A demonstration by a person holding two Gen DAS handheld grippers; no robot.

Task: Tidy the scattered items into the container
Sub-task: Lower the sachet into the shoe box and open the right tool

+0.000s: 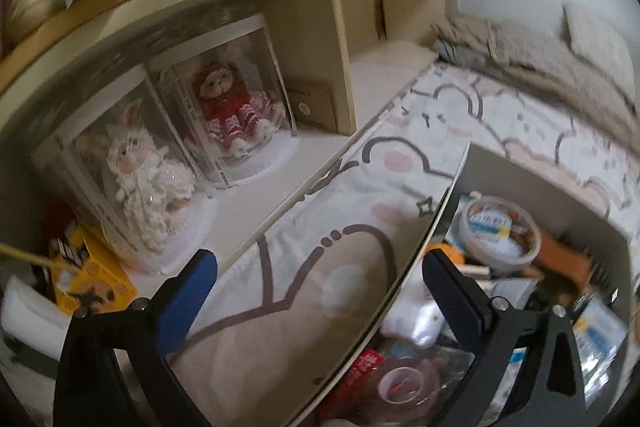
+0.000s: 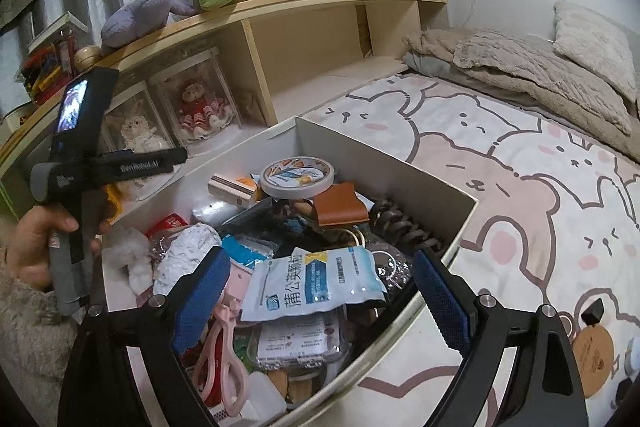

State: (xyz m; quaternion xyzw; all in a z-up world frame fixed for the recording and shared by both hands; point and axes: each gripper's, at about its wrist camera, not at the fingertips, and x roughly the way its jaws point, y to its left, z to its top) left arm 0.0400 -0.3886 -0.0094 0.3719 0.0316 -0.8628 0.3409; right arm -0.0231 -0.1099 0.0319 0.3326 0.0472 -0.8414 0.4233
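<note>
Both claws spread wide, nothing held: left claw [image 1: 320, 283] over bed beside box rim, right claw [image 2: 320, 287] over heaped contents.

Container: one white box [image 2: 384, 155] on bed sheet [image 2: 540, 195], piled above rim.

Risk: blue sachet [image 2: 316, 281] or round tub [image 2: 297, 175] sliding off heap if nudged.

Counted: one sachet, one tub, one pink scissors [image 2: 224, 339], one brown wallet [image 2: 340, 207]. Stray round brown item [image 2: 592, 355] outside box, possibly coaster; edge blurred.

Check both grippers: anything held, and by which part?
Nothing held. Left gripper and right gripper both open, fingers bare, over the box.
</note>
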